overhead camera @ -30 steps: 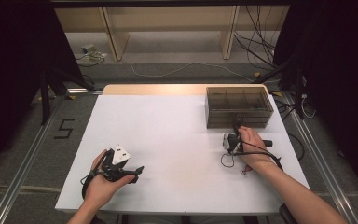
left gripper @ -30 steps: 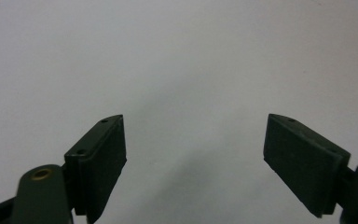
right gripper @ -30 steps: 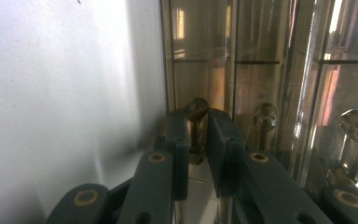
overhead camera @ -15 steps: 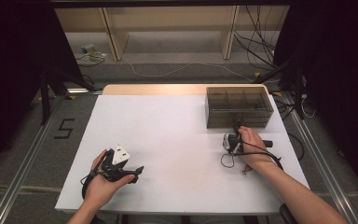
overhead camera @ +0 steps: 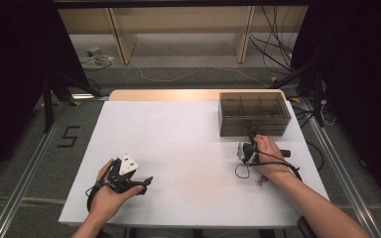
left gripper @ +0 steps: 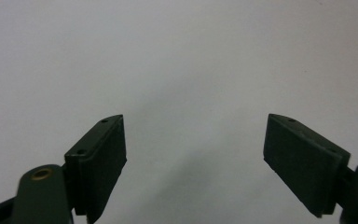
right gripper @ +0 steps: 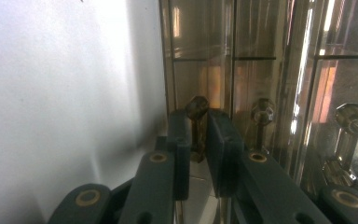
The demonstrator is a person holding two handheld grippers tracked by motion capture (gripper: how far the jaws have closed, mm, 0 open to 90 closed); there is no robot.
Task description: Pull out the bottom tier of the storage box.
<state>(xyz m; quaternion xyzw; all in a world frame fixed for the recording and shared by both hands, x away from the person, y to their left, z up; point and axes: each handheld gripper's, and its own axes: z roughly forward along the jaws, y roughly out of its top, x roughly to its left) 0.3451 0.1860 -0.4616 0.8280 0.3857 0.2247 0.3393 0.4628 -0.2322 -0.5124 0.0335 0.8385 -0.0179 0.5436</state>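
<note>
Right claw [right gripper: 196, 154] pinching leftmost drawer knob [right gripper: 196, 108], lower centre; stiff, small, likely slippery; left claw [left gripper: 193, 156] spread.

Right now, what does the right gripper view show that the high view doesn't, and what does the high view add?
Right gripper view: close detail, with the right gripper and its jaws closed on a faceted knob on the box front, a neighbouring knob beside it. High view: the whole layout, with the left gripper at the table's near left, and floor and shelving beyond. Both: the smoky clear drawer box and the white table.
</note>
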